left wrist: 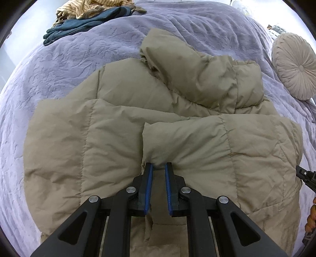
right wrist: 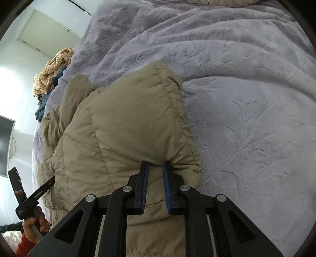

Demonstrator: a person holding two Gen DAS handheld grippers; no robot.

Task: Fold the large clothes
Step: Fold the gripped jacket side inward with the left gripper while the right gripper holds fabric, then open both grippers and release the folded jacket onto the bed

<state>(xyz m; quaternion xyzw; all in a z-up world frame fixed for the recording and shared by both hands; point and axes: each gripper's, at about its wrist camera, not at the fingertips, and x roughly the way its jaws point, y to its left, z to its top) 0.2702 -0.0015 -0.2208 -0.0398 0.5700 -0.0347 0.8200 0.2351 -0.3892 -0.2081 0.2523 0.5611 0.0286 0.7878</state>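
Note:
A beige quilted puffer jacket [left wrist: 110, 128] lies on a lilac plush bedspread [left wrist: 59, 69], its hood [left wrist: 189, 67] at the far side. A folded-over panel lies across its near part. My left gripper [left wrist: 159, 166] is shut on the near edge of that panel, with fabric pinched between the blue pads. In the right wrist view the jacket [right wrist: 122, 126] lies left of centre, and my right gripper [right wrist: 156, 165] is shut on a puffed fold at its right edge. The right gripper's tip also shows in the left wrist view [left wrist: 305, 176], at the jacket's right edge.
A pile of striped yellow and dark teal clothes [left wrist: 88, 17] lies at the far left of the bed. A round pleated cushion [left wrist: 294, 65] sits at the far right. The bedspread [right wrist: 246, 118] stretches right of the jacket. A dark screen [right wrist: 5, 146] hangs on the wall left.

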